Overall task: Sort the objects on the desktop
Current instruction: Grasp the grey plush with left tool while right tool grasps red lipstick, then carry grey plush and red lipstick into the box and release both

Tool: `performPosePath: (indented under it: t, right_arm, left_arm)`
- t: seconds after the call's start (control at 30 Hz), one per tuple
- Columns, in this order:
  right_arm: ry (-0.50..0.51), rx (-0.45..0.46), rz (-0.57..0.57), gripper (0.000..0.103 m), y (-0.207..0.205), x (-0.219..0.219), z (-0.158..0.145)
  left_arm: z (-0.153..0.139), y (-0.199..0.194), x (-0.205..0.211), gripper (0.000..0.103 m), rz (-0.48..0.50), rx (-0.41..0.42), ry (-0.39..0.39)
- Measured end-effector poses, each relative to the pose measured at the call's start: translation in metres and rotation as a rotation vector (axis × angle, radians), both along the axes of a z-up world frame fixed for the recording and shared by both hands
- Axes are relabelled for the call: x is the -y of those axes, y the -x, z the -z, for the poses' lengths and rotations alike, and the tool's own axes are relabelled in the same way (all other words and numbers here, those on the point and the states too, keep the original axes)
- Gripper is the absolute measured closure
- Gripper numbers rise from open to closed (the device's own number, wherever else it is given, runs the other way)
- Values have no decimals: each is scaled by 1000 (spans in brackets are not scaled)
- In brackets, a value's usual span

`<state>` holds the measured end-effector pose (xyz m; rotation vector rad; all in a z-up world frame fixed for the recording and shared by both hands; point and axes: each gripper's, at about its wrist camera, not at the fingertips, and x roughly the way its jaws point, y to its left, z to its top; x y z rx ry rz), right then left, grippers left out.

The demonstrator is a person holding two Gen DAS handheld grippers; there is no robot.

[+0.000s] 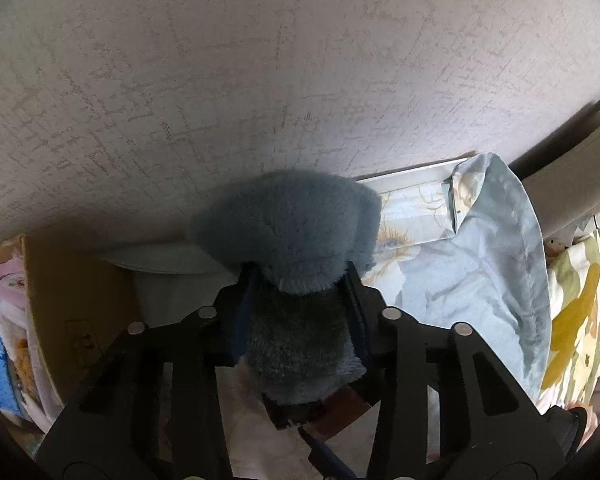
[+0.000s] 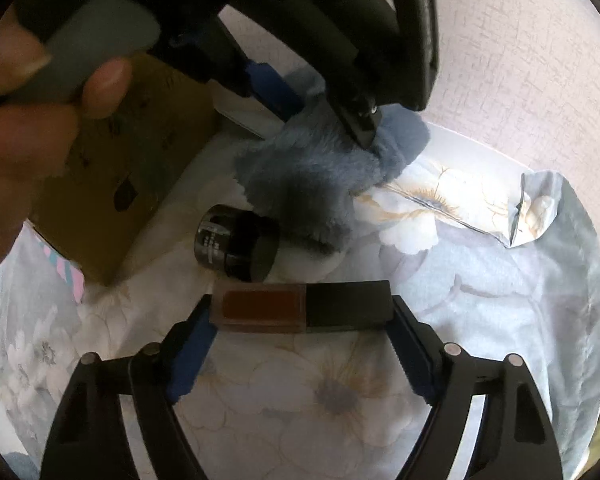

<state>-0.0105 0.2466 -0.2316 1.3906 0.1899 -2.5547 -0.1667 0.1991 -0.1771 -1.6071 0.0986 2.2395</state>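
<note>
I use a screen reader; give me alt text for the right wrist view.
The right hand-held gripper grips a rectangular lipstick tube end to end above floral fabric. Beyond, a black jar lies sideways beside a blue plush clamped by the left hand-held gripper.

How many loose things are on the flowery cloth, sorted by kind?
Fluffy blue plush items: 1, the blue plush piece, held in the left gripper.
Cosmetics: 2, the small black jar lying on its side and the rectangular lip-colour tube between the right gripper fingers.
Total: 3
</note>
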Motion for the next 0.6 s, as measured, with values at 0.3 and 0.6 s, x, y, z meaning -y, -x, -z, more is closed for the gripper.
performPosePath:
  t: [0.3,0.6]
  right_arm:
    - [10,6,6,23,-21,-17,-18]
    - [29,16,41,23,-45,-42,-59]
  left_arm:
    - [-29,-21,7,78,-8,-24,-24]
    - [-93,-46,15,79,7,-112,-30]
